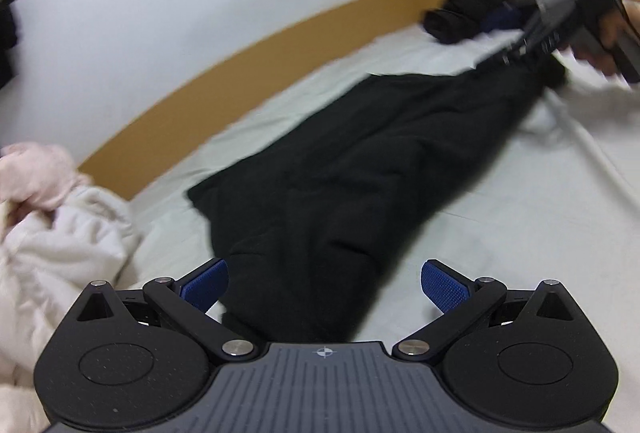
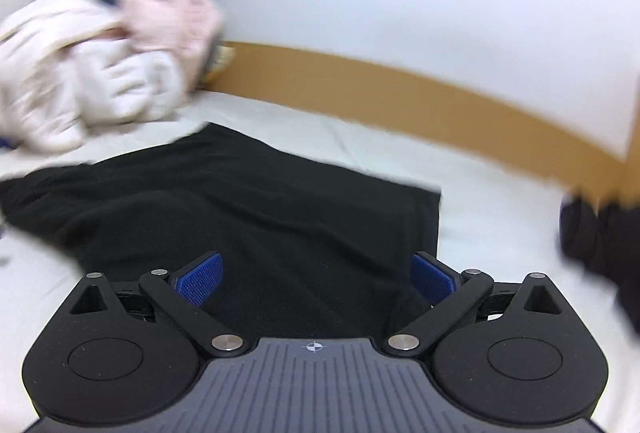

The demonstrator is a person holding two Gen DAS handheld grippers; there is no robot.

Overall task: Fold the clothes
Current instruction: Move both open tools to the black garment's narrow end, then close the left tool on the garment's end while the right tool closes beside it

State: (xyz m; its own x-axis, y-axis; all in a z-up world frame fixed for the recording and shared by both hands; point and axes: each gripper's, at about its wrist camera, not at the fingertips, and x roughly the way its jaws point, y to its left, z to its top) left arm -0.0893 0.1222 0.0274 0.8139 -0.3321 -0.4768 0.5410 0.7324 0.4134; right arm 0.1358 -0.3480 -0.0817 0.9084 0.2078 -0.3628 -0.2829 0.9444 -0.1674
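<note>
A black garment (image 1: pixel 360 173) is lying spread on the white sheet (image 1: pixel 520 233), filling the centre of both views. The left gripper (image 1: pixel 324 285) is hovering at lower centre, fingers spread wide and gripping nothing. The right gripper (image 2: pixel 316 279) is likewise gaping, empty, above the cloth. Pale bedding (image 1: pixel 48 225) is sitting at the left edge; a dark bundle (image 1: pixel 472 13) is lying at upper right.

- Setting: a bedroom in a home.
- Work surface is a bed with a white sheet (image 1: pixel 500 253), wrinkled in places.
- Wooden bed frame (image 2: pixel 400 93) runs along a plain white wall (image 1: pixel 180 13).
- Heap of white and pink bedding or clothing (image 2: pixel 100 73) piled at one end.
- Black garment (image 1: pixel 360 161) spread on the sheet.
</note>
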